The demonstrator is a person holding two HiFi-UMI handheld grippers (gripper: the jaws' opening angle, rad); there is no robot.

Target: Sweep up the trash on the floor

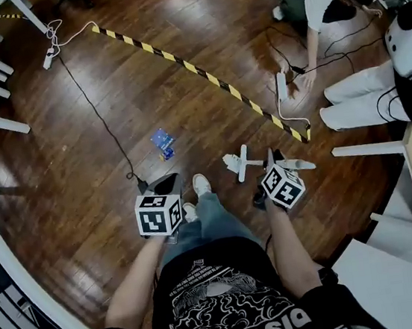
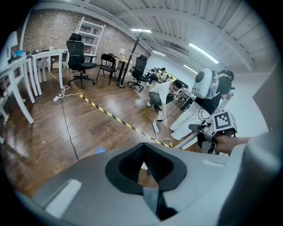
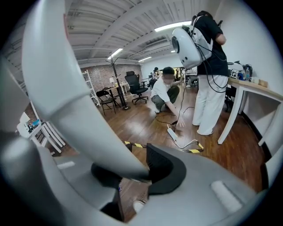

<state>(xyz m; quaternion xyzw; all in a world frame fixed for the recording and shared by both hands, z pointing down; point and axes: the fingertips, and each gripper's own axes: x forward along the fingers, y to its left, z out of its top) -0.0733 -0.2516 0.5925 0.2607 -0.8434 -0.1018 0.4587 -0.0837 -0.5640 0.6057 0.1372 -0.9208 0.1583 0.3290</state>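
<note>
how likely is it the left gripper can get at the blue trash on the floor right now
Probably yes: the blue trash lies on bare floor just ahead of the left gripper, nothing between them; the black cable passes to one side. The gripper's jaws pinch a thin grey strip, though.

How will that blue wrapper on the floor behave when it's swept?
The blue wrapper looks thin and flat, so probably very light and floppy. On the glossy wood floor it should slide easily, and may skid past the dustpan.
</note>
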